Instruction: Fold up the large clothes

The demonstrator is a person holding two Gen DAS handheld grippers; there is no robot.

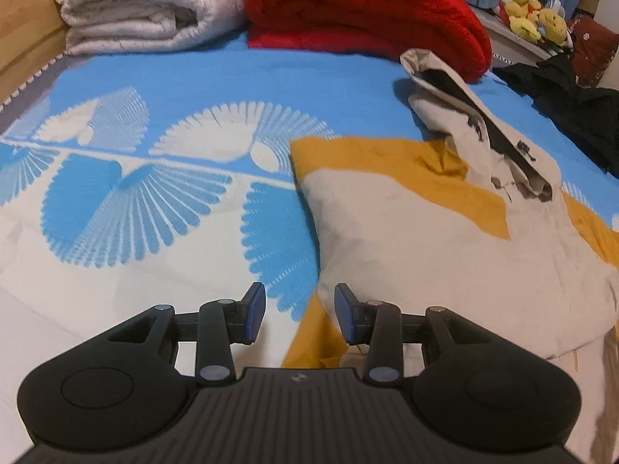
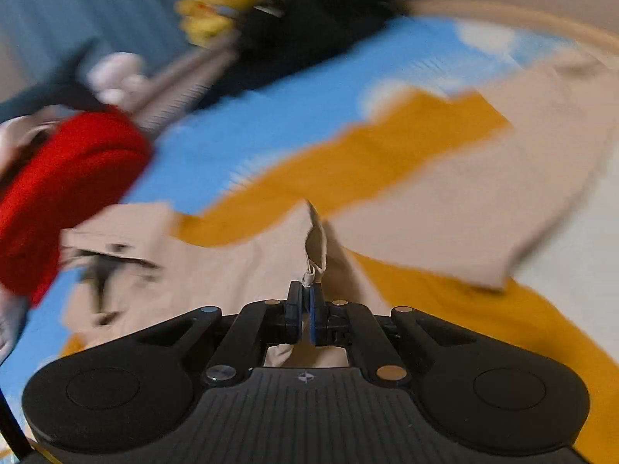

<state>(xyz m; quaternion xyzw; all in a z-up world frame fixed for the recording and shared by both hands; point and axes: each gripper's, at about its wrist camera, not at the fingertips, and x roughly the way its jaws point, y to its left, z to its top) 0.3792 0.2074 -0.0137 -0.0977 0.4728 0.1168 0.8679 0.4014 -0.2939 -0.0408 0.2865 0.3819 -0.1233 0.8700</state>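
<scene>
A large beige and mustard-yellow jacket [image 1: 445, 232] lies spread on the blue and white patterned bed cover [image 1: 193, 85], its hood with a dark lining [image 1: 464, 104] pointing toward the far side. My left gripper [image 1: 300, 313] hovers open just over the jacket's near left edge, with nothing between its blue pads. In the blurred right wrist view, my right gripper [image 2: 306, 311] is shut on a pinched fold of the jacket's beige cloth [image 2: 315, 247], which rises in a ridge from the jaws. The same jacket [image 2: 483, 201] stretches away to the right there.
A folded red blanket [image 1: 367, 11] and a folded white blanket [image 1: 143, 11] lie at the far side of the bed. Dark clothing [image 1: 572, 108] is heaped at the right, with yellow plush toys [image 1: 537, 15] on a shelf behind. A wooden bed frame [image 1: 23, 31] borders the far left.
</scene>
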